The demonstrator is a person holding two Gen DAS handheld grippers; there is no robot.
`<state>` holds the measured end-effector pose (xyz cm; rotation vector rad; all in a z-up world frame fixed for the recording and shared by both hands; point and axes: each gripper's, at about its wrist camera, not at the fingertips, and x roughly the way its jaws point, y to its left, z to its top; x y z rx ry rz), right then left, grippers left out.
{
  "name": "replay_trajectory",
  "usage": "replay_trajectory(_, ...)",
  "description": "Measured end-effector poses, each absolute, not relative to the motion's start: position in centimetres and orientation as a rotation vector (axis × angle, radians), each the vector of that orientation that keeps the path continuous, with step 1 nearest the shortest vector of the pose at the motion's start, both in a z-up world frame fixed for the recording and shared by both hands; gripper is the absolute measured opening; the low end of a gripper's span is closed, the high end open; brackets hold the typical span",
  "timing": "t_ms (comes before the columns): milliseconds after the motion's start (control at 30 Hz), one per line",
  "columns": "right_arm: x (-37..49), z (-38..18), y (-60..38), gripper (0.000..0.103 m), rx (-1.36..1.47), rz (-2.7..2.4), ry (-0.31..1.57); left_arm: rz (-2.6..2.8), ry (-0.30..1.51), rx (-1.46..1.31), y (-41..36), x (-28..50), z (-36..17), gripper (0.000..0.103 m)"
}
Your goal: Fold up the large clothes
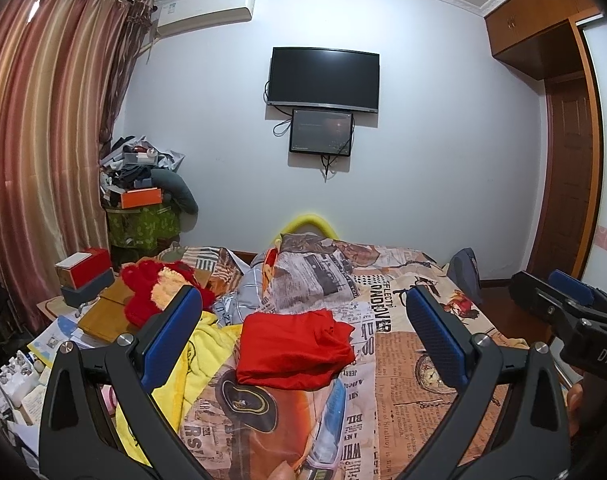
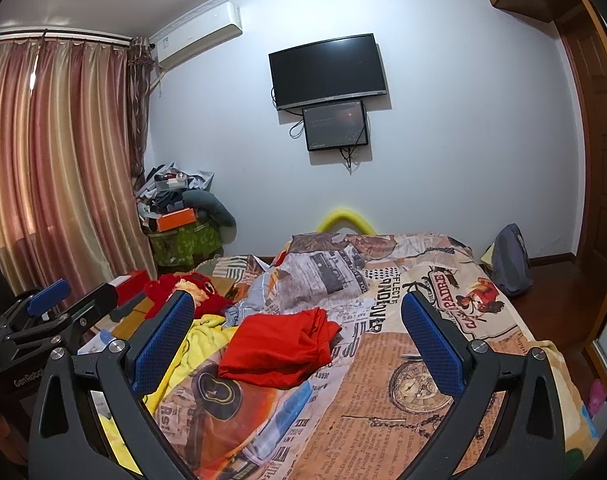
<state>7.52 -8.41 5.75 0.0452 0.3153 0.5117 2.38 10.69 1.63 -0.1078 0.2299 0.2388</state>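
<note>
A red garment (image 1: 293, 350) (image 2: 279, 346) lies roughly folded in a loose pile on the newspaper-print bedspread (image 1: 419, 404) (image 2: 383, 408). A yellow cloth (image 1: 207, 344) (image 2: 199, 336) lies just left of it. My left gripper (image 1: 303, 308) is open, held above the bed short of the red garment, with nothing between its blue pads (image 1: 169, 340). My right gripper (image 2: 299, 312) is likewise open and empty, hovering over the bed with the red garment ahead between its fingers. The right gripper (image 1: 563, 304) shows at the right edge of the left wrist view, the left gripper (image 2: 55, 312) at the left of the right wrist view.
A red plush toy (image 1: 159, 292) and rumpled bedding (image 1: 303, 276) lie further up the bed. Boxes and papers (image 1: 87, 276) crowd a table on the left. A pile of clutter (image 1: 143, 184) stands by the curtain (image 1: 43, 140). A backpack (image 2: 511, 260) leans at the right. A TV (image 1: 323, 76) hangs on the wall.
</note>
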Motion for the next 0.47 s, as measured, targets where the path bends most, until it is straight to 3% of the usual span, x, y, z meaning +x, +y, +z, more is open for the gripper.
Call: replay_trajectory(467, 7.34, 5.83, -8.22, 0.103, 0.038, 0.508, 0.314, 0.234, 0.238, -0.085, 10.66, 2.56, 1.36, 0.103)
